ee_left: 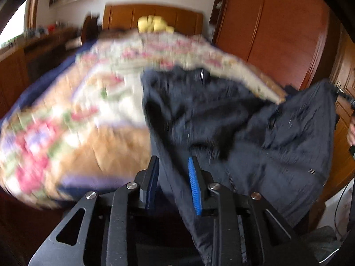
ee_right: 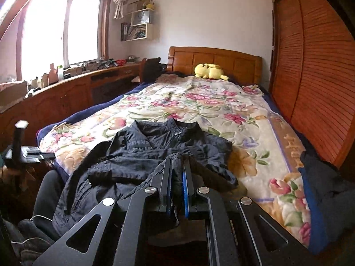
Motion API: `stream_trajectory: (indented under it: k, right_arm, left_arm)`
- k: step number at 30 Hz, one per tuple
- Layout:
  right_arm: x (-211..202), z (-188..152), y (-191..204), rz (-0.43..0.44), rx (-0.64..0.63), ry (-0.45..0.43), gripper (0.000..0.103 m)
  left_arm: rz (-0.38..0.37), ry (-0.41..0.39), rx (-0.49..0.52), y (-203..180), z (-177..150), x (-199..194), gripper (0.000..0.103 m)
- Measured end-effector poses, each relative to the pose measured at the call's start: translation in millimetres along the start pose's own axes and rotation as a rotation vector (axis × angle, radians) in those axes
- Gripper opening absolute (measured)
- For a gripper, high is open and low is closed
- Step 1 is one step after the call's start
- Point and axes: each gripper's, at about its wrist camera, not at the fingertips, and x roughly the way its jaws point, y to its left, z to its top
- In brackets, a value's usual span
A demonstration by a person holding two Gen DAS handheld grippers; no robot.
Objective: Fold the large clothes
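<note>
Left hand-held gripper [ee_left: 174,166], tilted downward, has its blue ribbed pads parted with a fold of the dark jacket [ee_left: 244,133] passing between them, the cloth not visibly pinched; this view is smeared by motion blur. Right hand-held gripper [ee_right: 177,173] points nearly level along the bed [ee_right: 277,133], its pads clenched on a bunched edge of the same jacket [ee_right: 159,150]. The garment, a dark navy shirt-jacket of thin crinkled fabric with collar and snap fasteners, lies crumpled across the foot of the bed, collar toward the headboard [ee_right: 213,59]. Beneath it spreads a plush floral blanket [ee_right: 199,102] in cream, pink and orange. A yellow soft toy [ee_right: 209,71] rests by the wooden headboard. Slatted wooden wardrobe doors [ee_right: 317,88] close off the bed's right side; a long wooden surface [ee_right: 73,86] cluttered with small items runs under the window [ee_right: 60,31] on the left. A second dark garment with blue trim [ee_right: 321,188] lies at the blanket's right corner.
</note>
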Motion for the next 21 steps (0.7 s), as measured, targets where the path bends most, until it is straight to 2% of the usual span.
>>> stream_trajectory:
  k: [6,11,13,14,17,20,21]
  right_arm:
    - [13,2,2,0.001,-0.014,0.022,0.008]
    - [13,2,0,-0.012,-0.008,0.024,0.008]
    - [14,2,1,-0.014,-0.01,0.021,0.008]
    - [14,2,0,-0.018,-0.009,0.015,0.008]
    - [16,3,-1,-0.027,-0.009,-0.016,0.008]
    - [26,16,-11,-0.03,-0.014,-0.054,0.008]
    - [34,24,-17,-0.033,-0.014,-0.063,0.008]
  left_arm:
    - [-0.04,0.108,-0.038,-13,-29,40,0.029]
    - [-0.036,0.159,-0.04,-15,-41,61,0.029]
    - [-0.049,0.141,-0.066,-12,-42,61,0.026]
    - [-0.055,0.13,-0.052,-13,-41,58,0.004]
    - [-0.078,0.069,0.012,-24,-25,44,0.003]
    - [-0.103,-0.027,0.015,-26,15,24,0.003]
    - [-0.111,-0.069,0.014,-23,37,18,0.003]
